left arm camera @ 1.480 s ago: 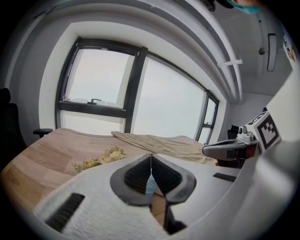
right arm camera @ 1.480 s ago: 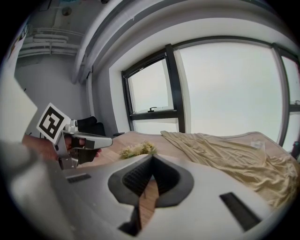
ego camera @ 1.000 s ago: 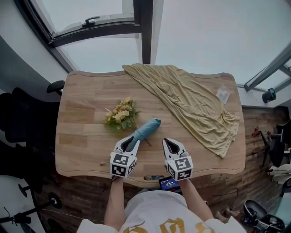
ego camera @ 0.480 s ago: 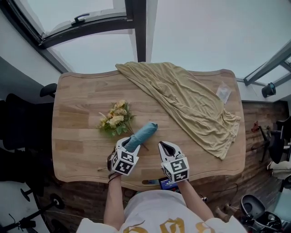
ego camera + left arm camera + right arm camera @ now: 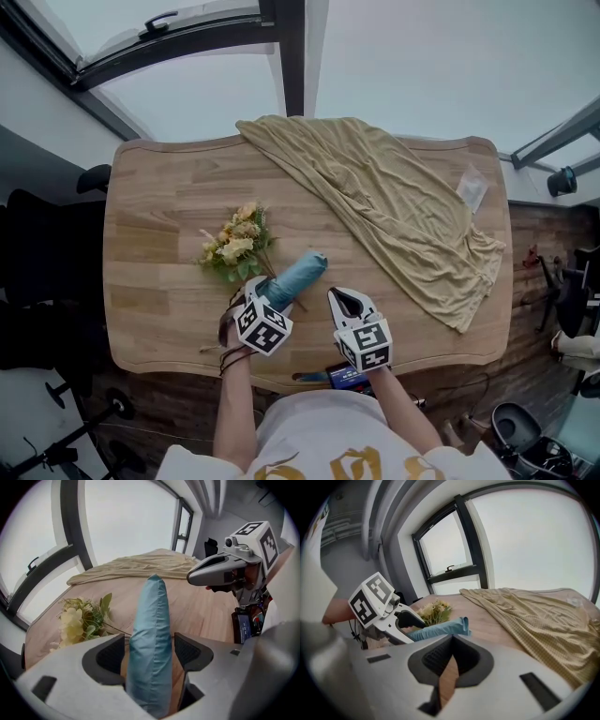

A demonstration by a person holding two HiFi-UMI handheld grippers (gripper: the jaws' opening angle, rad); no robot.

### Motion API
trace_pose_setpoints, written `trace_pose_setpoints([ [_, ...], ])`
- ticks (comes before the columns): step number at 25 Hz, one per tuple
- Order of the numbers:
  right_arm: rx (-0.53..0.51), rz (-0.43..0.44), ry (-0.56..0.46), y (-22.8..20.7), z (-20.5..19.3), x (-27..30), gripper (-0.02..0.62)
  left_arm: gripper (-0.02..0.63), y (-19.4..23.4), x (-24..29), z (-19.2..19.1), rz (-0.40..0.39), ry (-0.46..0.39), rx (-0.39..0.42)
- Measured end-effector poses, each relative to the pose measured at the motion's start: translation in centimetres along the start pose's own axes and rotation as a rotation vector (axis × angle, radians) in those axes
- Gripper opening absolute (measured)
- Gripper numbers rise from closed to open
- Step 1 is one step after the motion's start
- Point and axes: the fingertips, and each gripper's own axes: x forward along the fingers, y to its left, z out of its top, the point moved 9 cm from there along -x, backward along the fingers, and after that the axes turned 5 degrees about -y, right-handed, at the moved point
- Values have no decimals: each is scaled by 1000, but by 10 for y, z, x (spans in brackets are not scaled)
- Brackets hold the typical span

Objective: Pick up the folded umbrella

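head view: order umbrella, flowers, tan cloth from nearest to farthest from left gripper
1. umbrella, between the left gripper's opening jaws
2. flowers, just beyond on the left
3. tan cloth, across the table's far right

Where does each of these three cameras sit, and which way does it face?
Head view: on the person's head, looking steeply down at table, umbrella, flowers, cloth; forearms, left gripper, right gripper show.
Left gripper view: rides the left gripper, looking along its opening jaws, which straddle the umbrella; right gripper shows.
Right gripper view: rides the right gripper, looking over its shut jaws toward the window; left gripper shows.
Shared: all show umbrella and flowers.
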Motion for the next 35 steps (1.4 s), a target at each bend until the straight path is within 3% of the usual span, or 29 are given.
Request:
trace_pose_setpoints([
  [14,27,12,45,-22,-13,11,11,333,-2,36,-1,6,104,30],
  [21,35,9,68,-34,-22,15,11,336,0,41,0,3,77,-13],
  [28,20,17,80,-37,-25,15,11,334,2,41,0,-2,93,5],
  [35,36,2,71,-38,-24,10,11,334,0,40,-6,25,24,-3],
])
